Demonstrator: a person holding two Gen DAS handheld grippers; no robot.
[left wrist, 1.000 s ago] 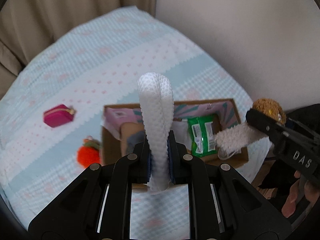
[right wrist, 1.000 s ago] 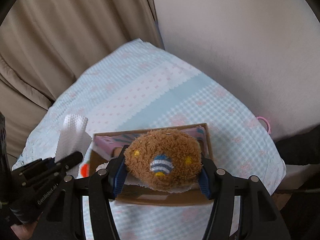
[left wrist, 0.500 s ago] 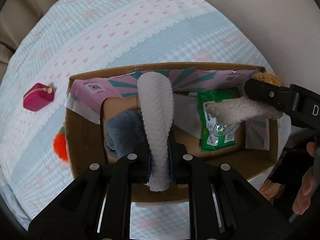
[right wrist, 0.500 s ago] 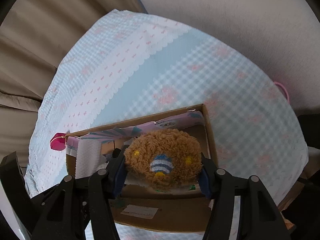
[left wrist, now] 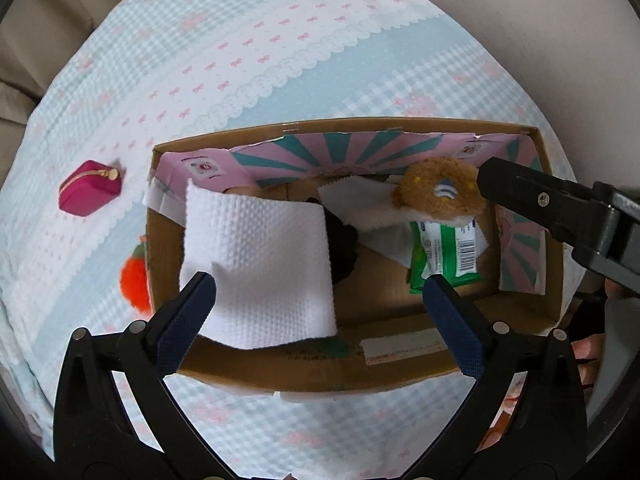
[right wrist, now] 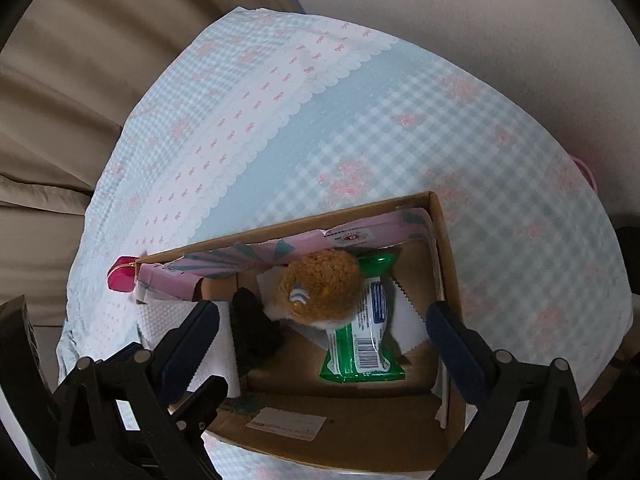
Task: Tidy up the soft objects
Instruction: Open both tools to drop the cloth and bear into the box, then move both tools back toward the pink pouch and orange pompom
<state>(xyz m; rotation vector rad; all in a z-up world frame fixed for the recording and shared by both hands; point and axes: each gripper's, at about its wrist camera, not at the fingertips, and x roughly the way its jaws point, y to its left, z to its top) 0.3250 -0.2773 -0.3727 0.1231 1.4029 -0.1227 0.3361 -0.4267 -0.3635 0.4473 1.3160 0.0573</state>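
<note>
A cardboard box [left wrist: 384,356] with pink striped inner flaps sits on the checked bedspread. A white textured cloth [left wrist: 260,264] lies spread in its left half, over a dark soft item [left wrist: 344,248]. A brown plush toy [left wrist: 440,196] rests on a green wipes packet [left wrist: 444,256] in the right half. My left gripper [left wrist: 320,312] is open and empty just above the box's near side. My right gripper [right wrist: 324,340] is open and empty above the plush [right wrist: 320,288] and the packet [right wrist: 364,344]; its finger [left wrist: 532,200] shows at right in the left wrist view.
A magenta zip pouch [left wrist: 90,188] lies on the bedspread left of the box and shows in the right wrist view [right wrist: 122,280]. An orange fuzzy toy [left wrist: 134,280] sits against the box's left wall. Beige curtains [right wrist: 80,80] and a plain wall lie beyond the bed.
Both grippers opened over the box. The white cloth dropped from the left gripper and spread out in the box. The brown plush dropped from the right gripper onto the wipes packet.
</note>
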